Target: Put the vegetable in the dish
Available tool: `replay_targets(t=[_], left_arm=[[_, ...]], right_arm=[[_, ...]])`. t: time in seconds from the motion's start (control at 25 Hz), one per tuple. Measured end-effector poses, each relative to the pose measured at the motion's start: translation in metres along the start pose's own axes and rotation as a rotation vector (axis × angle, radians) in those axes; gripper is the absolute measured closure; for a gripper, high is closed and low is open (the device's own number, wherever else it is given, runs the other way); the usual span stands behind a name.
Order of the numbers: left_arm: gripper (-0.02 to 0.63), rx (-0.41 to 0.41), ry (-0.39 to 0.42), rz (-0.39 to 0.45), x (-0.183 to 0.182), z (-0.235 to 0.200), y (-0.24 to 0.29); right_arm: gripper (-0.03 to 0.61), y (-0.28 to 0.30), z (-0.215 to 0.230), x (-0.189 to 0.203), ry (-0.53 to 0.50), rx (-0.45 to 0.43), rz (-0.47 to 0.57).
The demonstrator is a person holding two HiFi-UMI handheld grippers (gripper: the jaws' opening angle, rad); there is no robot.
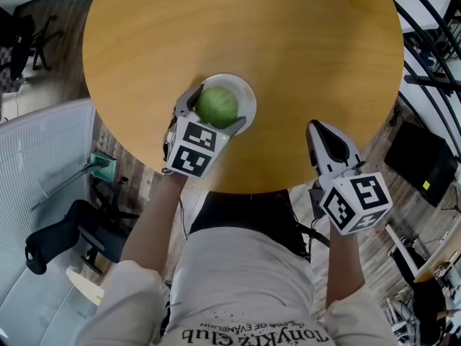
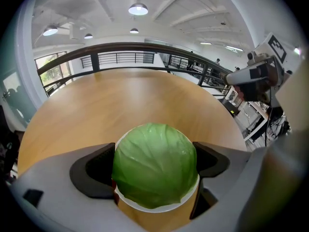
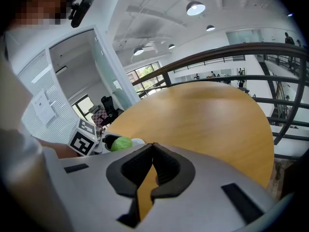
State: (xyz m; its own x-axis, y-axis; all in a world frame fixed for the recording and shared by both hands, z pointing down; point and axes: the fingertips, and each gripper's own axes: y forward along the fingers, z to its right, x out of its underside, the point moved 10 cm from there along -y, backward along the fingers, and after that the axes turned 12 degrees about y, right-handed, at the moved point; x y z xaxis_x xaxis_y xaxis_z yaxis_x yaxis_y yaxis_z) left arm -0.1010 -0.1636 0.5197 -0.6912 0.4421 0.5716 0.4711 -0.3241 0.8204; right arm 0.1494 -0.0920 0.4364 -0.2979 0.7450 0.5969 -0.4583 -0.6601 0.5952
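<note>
Your left gripper clamps the cabbage at its widest, over the dish; it looks smooth, probably slippery; right gripper's jaws together

The person wears a pale short-sleeved T-shirt with dark lettering. The left hand-held gripper and right hand-held gripper are light grey, black-padded, each carrying a black-and-white marker cube.
</note>
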Motion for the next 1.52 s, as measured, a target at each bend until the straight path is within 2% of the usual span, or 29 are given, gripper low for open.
replay_targets(t=[0.36, 0.92, 1.16, 1.32, 1.52], left_arm=[[0.122, -0.013, 0.068, -0.064, -0.008, 0.003, 0.012], [0.123, 0.016, 0.06, -0.093, -0.012, 0.002, 0.02], [0.123, 0.022, 0.025, -0.087, -0.011, 0.001, 0.022], [0.123, 0.057, 0.038, -0.118, -0.015, -0.001, 0.023], [0.123, 0.04, 0.06, -0.111, -0.012, 0.003, 0.022]], right_arm=[[0.554, 0.006, 0.007, -0.002, 0.01, -0.011, 0.0], [0.555, 0.006, 0.01, -0.003, 0.024, -0.011, 0.001], [0.554, 0.004, 0.014, -0.003, 0.027, -0.012, 0.002], [0.554, 0.004, 0.011, -0.005, 0.03, -0.018, 0.002], [0.554, 0.001, 0.008, -0.004, 0.022, -0.029, 0.002]])
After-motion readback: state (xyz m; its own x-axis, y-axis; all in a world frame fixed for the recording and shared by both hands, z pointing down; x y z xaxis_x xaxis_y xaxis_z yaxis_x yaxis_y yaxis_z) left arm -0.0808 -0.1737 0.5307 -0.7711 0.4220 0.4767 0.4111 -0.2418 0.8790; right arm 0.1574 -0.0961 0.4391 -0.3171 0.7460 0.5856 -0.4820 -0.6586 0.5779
